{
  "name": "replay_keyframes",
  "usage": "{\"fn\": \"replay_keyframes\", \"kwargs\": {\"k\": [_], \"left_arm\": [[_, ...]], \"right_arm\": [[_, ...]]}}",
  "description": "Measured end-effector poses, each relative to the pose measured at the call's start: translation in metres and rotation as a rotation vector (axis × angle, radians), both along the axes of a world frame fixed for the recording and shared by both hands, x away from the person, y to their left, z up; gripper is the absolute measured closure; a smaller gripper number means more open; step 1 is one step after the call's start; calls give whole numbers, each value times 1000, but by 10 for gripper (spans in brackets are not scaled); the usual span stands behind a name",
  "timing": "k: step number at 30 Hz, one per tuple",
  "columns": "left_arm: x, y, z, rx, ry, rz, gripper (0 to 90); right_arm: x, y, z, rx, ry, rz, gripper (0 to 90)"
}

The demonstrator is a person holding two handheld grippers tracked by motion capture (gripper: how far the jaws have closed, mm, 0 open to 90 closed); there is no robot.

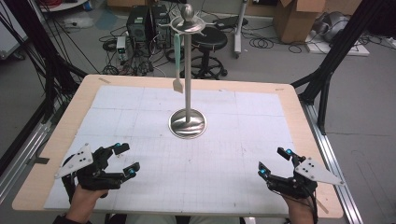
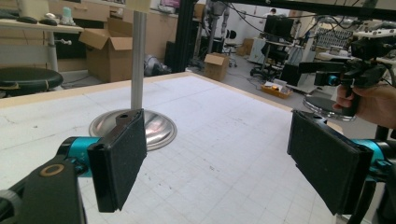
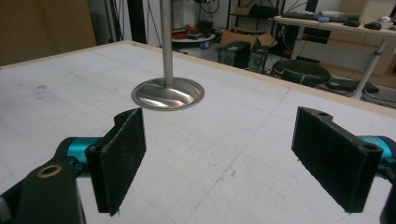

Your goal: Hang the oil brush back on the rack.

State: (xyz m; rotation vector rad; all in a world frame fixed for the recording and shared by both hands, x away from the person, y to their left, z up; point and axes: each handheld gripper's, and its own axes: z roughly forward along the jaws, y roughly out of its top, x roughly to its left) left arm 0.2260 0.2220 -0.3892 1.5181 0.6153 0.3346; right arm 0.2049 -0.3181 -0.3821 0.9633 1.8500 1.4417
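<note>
Near the worktop's (image 1: 116,88) front edge, the left gripper (image 1: 125,161) and right gripper (image 1: 274,162) rested wide open — each holding nothing. Between them, farther back, stood the metal stand (image 1: 187,122) (a pale green spatula (image 1: 178,60) hung from its top ring) — well apart from both.

A black round stool (image 1: 209,43) stands on the grey floor beyond the far edge of the counter (image 1: 51,154). Two computer towers (image 1: 148,22) sit left of it among tangled black cables (image 1: 116,44). An open cardboard box (image 1: 296,17) rests at the far right, beside a black frame leg (image 1: 327,70).
</note>
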Motion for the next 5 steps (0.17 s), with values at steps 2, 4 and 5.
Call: {"fn": "replay_keyframes", "kwargs": {"k": [2, 4, 5], "left_arm": [[0, 0, 0, 3, 2, 0, 201], [0, 0, 0, 3, 4, 1, 202], [0, 0, -1, 1, 5, 2, 201]], "right_arm": [[0, 0, 0, -3, 0, -3, 168], [0, -1, -1, -5, -1, -7, 168], [0, -2, -1, -3, 1, -10, 168]]}}
